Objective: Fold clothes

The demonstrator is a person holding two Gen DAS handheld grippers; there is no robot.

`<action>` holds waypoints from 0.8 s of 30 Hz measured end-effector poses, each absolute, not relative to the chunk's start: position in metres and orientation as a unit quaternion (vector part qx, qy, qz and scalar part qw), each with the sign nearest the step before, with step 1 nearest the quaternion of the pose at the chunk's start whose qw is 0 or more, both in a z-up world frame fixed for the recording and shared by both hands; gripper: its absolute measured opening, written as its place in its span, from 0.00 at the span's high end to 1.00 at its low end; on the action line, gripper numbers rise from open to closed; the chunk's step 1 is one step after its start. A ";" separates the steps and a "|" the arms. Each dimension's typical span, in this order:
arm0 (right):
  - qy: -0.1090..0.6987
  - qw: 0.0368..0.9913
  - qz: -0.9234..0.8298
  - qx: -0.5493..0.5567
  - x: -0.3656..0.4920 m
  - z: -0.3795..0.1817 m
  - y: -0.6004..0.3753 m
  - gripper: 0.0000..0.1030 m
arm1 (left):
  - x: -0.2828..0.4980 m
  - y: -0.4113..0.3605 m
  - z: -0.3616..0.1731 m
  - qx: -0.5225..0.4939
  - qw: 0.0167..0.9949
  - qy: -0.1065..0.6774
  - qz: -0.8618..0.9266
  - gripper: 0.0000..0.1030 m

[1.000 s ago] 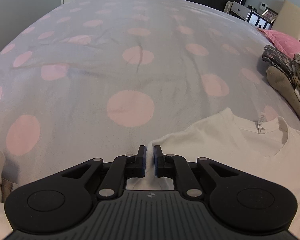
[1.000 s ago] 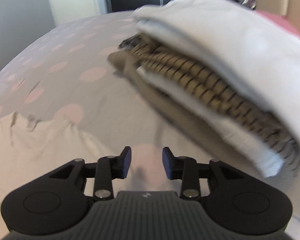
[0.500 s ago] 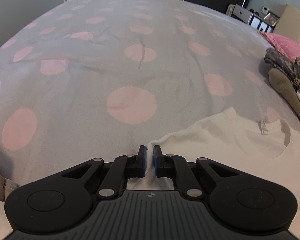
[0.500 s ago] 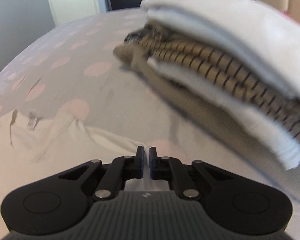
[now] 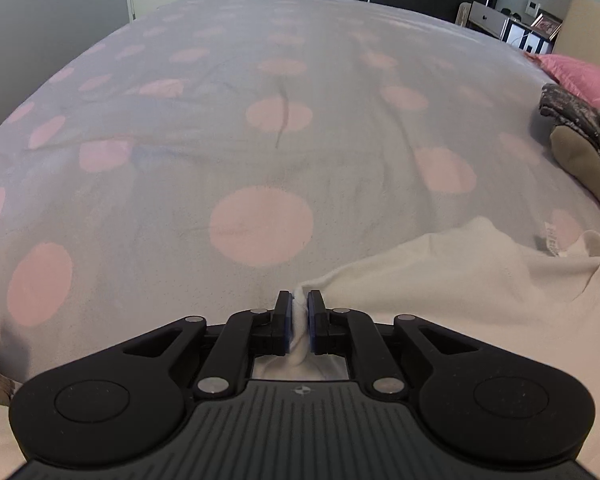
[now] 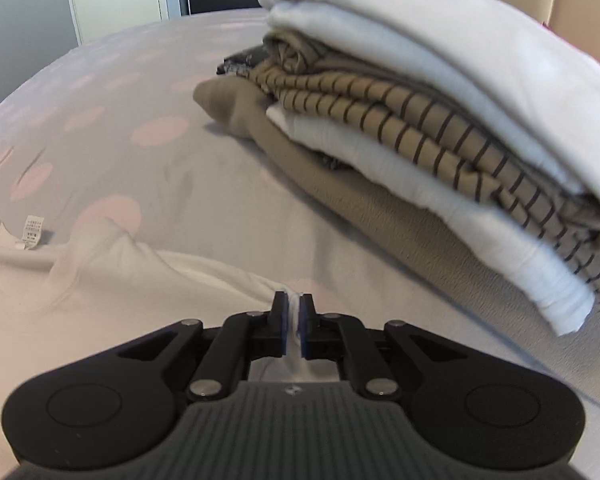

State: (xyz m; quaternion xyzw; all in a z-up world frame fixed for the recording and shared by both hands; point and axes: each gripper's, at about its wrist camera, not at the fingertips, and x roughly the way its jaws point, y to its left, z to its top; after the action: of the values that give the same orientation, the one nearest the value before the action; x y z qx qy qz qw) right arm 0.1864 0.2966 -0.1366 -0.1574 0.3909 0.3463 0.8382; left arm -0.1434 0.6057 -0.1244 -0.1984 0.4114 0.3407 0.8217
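Observation:
A white T-shirt (image 5: 460,280) lies flat on the spotted bedspread, its collar and label (image 5: 552,240) facing up. My left gripper (image 5: 299,308) pinches a bunched corner of the shirt's left edge, and its jaws are opening a little with the fabric still pressed between the pads. In the right wrist view the same T-shirt (image 6: 100,292) spreads to the left. My right gripper (image 6: 293,312) holds a fold of its right edge, jaws likewise easing open slightly around the cloth.
A stack of folded clothes (image 6: 420,120), white, striped tan and plain tan, sits close on the right of the right gripper. The stack's end (image 5: 580,148) and a pink pillow (image 5: 580,76) show at the right. The grey bedspread with pink dots (image 5: 260,140) stretches ahead.
The right gripper's jaws, open a second ago, have come together on the shirt's right edge. The left gripper has kept its pinch on the shirt's left corner.

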 end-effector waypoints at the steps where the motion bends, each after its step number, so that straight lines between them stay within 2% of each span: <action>1: 0.392 0.838 0.347 -0.154 0.188 -0.136 0.295 0.88 | -0.145 0.606 -0.123 -0.198 0.822 0.412 0.340 0.92; 5: 0.376 0.837 0.370 -0.144 0.188 -0.119 0.292 0.83 | -0.151 0.608 -0.112 -0.194 0.832 0.411 0.319 0.74; 6: 0.370 0.836 0.378 -0.145 0.187 -0.114 0.294 0.80 | -0.151 0.609 -0.108 -0.192 0.837 0.405 0.315 0.73; 12: 0.358 0.819 0.418 -0.161 0.182 -0.107 0.329 0.80 | -0.120 0.613 -0.097 -0.205 0.853 0.396 0.271 0.72; 19: 0.368 0.791 0.453 -0.186 0.179 -0.124 0.376 0.80 | -0.066 0.601 -0.124 -0.191 0.857 0.427 0.217 0.72; 22: 0.377 0.772 0.469 -0.205 0.178 -0.133 0.387 0.73 | -0.058 0.595 -0.132 -0.164 0.863 0.427 0.216 0.72; 24: 0.381 0.759 0.485 -0.208 0.175 -0.138 0.389 0.73 | -0.058 0.591 -0.134 -0.152 0.867 0.424 0.213 0.71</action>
State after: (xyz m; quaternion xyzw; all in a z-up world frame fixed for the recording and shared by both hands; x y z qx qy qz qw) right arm 0.1750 0.3891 -0.1377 -0.2075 0.3810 0.4850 0.7593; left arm -0.0580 0.5910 -0.1343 -0.1515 0.4239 0.2130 0.8672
